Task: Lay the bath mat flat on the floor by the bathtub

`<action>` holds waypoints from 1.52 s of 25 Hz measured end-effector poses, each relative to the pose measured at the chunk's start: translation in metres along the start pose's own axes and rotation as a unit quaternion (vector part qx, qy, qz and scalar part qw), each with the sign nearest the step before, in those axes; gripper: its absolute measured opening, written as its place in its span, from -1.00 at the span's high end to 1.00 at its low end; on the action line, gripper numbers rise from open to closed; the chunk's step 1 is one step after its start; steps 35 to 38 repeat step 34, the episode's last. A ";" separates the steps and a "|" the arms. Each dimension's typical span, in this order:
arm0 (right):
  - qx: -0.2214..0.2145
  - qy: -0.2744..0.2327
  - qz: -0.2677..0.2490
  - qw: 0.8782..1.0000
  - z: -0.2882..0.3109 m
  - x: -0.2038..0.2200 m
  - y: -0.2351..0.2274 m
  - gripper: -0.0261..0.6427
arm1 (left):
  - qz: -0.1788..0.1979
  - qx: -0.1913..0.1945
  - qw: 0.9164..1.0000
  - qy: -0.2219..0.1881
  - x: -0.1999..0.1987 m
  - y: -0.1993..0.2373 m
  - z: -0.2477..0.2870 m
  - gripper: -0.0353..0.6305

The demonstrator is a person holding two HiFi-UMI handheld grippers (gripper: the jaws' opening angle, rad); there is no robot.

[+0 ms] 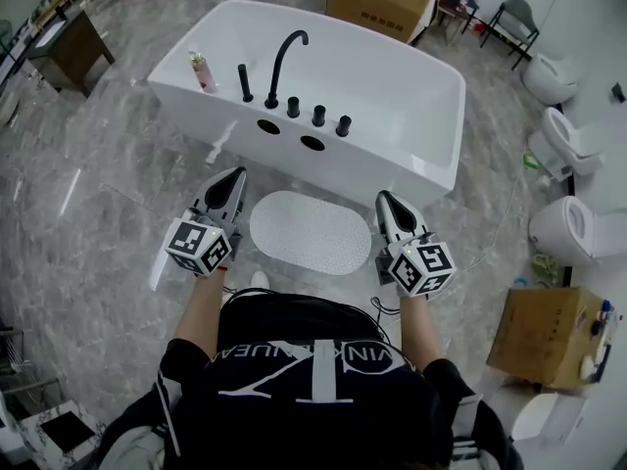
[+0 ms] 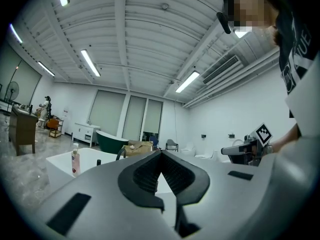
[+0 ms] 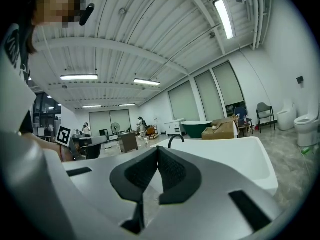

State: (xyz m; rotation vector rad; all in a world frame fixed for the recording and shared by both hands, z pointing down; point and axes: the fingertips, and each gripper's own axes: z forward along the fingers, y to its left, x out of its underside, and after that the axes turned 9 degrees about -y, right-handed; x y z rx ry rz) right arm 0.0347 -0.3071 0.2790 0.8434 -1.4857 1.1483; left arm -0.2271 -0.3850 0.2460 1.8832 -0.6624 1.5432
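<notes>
A white oval bath mat [image 1: 310, 232] lies flat on the grey marble floor just in front of the white bathtub [image 1: 411, 96]. My left gripper [image 1: 235, 178] hangs above the floor to the mat's left, jaws shut and empty. To the mat's right my right gripper [image 1: 383, 199] is held at the same height, also shut on nothing. In the left gripper view the closed jaws [image 2: 160, 155] point level over the tub [image 2: 60, 163], and the right gripper view shows its tips [image 3: 157, 150] together before the tub [image 3: 240, 156].
A black faucet [image 1: 281, 64] and knobs sit on the tub's near rim, with a pink bottle [image 1: 203, 71] at its left corner. Toilets [image 1: 571, 228] and a cardboard box [image 1: 549, 336] stand at the right. A wooden table [image 1: 69, 49] is at the far left.
</notes>
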 end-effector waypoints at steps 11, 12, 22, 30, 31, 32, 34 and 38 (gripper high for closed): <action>0.021 -0.002 0.010 1.000 0.001 0.007 -0.017 0.85 | 0.001 0.003 1.000 -0.002 0.000 0.007 0.015 0.85; 0.022 -0.001 0.010 1.000 0.002 0.007 -0.017 0.85 | 0.001 0.003 1.000 -0.002 -0.001 0.008 0.016 0.85; 0.027 -0.001 0.016 1.000 0.008 0.010 -0.023 0.85 | -0.001 0.001 1.000 -0.001 0.001 0.013 0.024 0.85; 0.042 0.002 0.020 0.999 0.006 0.019 -0.029 0.85 | 0.001 -0.002 1.000 0.002 0.006 0.017 0.025 0.85; 0.043 0.002 0.020 0.999 0.007 0.020 -0.030 0.85 | 0.002 -0.002 1.000 0.002 0.007 0.019 0.025 0.85; 0.043 0.003 0.020 0.999 0.008 0.020 -0.030 0.85 | 0.002 -0.003 1.000 0.002 0.008 0.021 0.025 0.85; 0.044 0.004 0.019 0.999 0.010 0.022 -0.030 0.85 | 0.004 -0.005 1.000 0.002 0.009 0.024 0.026 0.85; 0.044 0.004 0.019 0.999 0.010 0.022 -0.030 0.85 | 0.004 -0.005 1.000 0.002 0.009 0.024 0.026 0.85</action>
